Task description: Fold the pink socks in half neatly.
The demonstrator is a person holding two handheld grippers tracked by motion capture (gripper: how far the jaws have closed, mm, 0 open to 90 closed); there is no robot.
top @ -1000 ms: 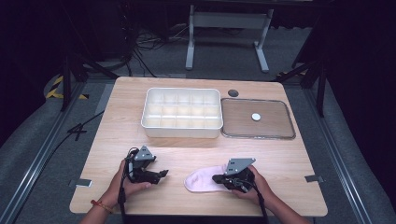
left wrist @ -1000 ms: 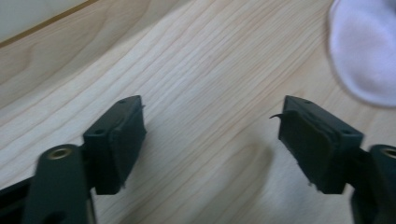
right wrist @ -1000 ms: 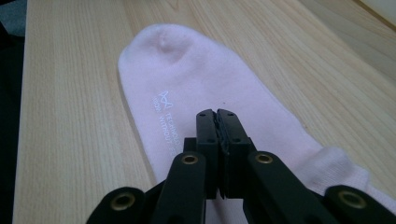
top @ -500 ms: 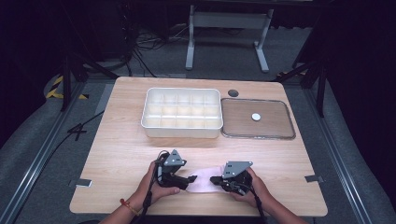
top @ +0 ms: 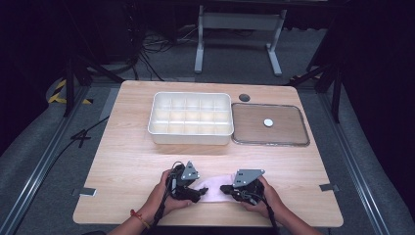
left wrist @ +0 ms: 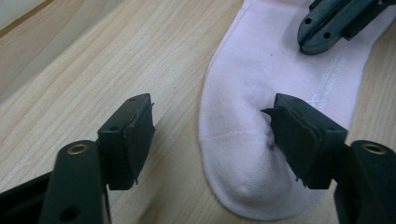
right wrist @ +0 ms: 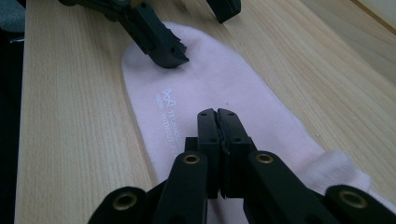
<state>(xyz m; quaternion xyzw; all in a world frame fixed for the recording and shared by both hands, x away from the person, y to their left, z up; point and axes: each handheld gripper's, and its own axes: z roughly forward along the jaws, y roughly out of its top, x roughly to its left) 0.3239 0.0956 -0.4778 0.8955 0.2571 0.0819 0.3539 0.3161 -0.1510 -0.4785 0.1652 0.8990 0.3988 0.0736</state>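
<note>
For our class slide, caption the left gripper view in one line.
Left tool open astride the pink sock's toe; right tool on it beyond.

pale pink sock (left wrist: 254, 140) with tiny white printed lettering, matte black claws (left wrist: 212, 140) on both sides, light wood-grain bench (top: 132, 161), off-white compartment tray (top: 191, 119), brownish see-through lid (top: 270, 125) with a white dot, orange wristband (top: 139, 219), grey carpet floor (top: 44, 161)

sock (top: 214, 188) on table (top: 122, 171) between claws, tray (top: 191, 119) behind, lid (top: 270, 124) right of tray
</note>
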